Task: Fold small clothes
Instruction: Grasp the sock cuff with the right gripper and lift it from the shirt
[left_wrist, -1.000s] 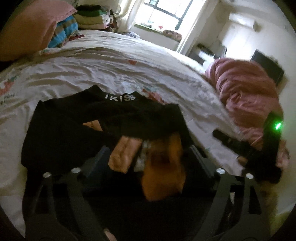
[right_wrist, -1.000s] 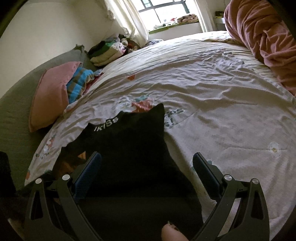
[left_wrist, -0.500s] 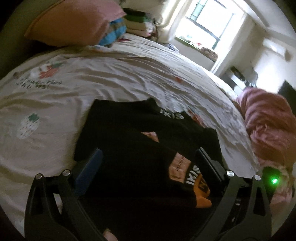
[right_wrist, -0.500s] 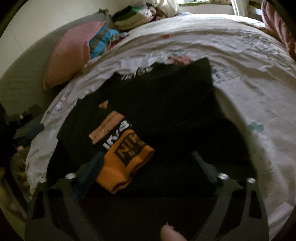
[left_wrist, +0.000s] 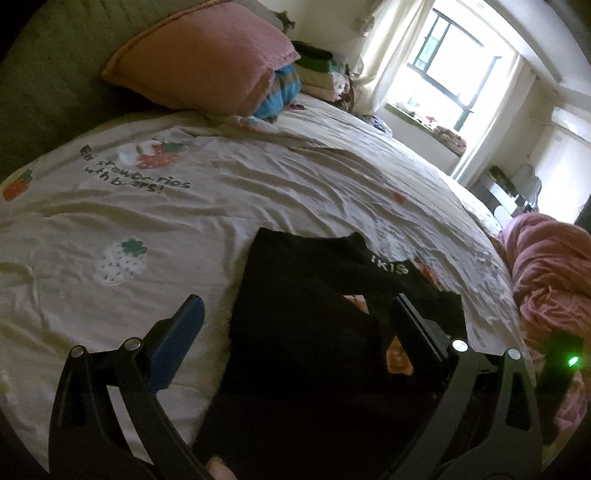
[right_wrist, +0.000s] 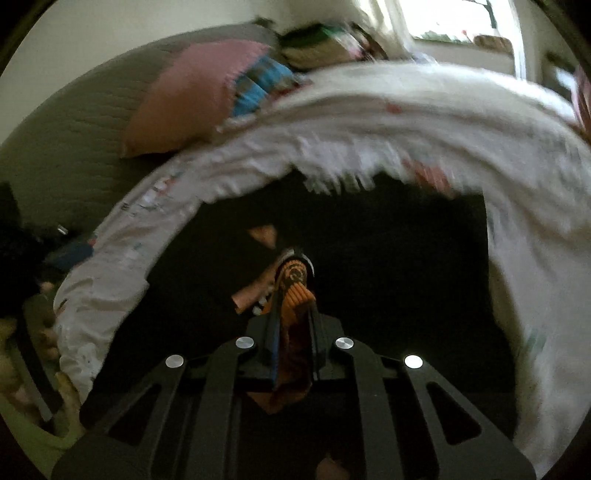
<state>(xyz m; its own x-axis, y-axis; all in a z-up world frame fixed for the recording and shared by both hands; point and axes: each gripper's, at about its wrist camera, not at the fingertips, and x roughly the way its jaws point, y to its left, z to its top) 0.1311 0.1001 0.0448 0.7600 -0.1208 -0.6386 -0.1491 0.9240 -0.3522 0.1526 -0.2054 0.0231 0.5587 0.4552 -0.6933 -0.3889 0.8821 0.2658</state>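
A black garment (left_wrist: 310, 317) with white lettering near its far edge and orange-and-peach parts showing through its folds lay on the near part of the bed (left_wrist: 221, 206), spread over a cream sheet printed with strawberries and words. In the right wrist view the same dark cloth filled the middle, blurred at its far edge, and an orange ribbed cuff (right_wrist: 295, 291) with dark markings stood up from it.

The right gripper (right_wrist: 293, 295) had just been closing, and its fingers were clenched on that orange cuff, which ran back between them toward the camera. The left gripper (left_wrist: 295, 325) stood released, its fingers spread wide: the blue-padded left finger (left_wrist: 177, 336) over bare sheet just left of the garment, the right one over the black cloth, nothing pinched between them.

At the far left a pink pillow (left_wrist: 207, 62) leaned against a grey-green headboard, with a blue striped cloth (left_wrist: 280, 96) and a stack of folded clothes (left_wrist: 317, 74) beside it. A bright window (left_wrist: 450, 74) lay beyond. A rumpled pink blanket (left_wrist: 546, 273) was heaped at the right edge of the bed, well apart from the garment.
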